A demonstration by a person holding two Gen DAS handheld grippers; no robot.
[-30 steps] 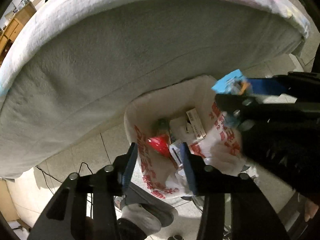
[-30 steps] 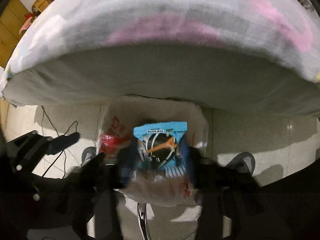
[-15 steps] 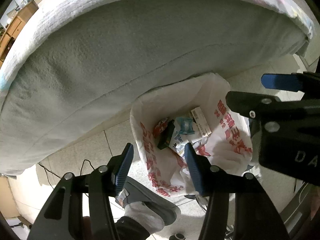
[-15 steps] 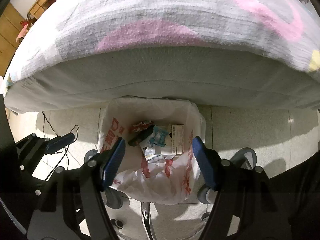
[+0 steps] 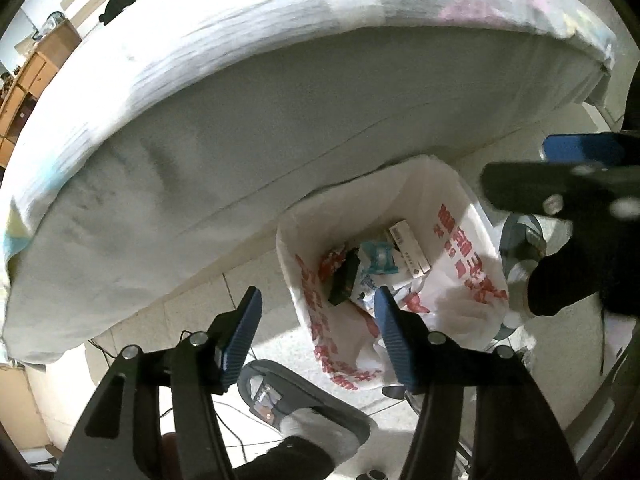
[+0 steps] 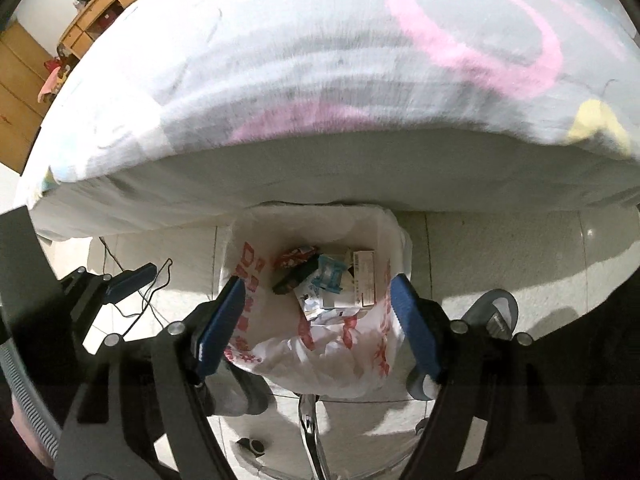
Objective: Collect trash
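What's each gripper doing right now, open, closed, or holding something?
Left gripper: open, nothing between its blue pads; jaws have just been opening.
Right gripper: open and empty above the white plastic trash bag with red print; jaws have just been opening.

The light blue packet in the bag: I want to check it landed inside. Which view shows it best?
The right wrist view: the light blue packet lies centred, seen from above. The left wrist view shows it smaller, at an angle.
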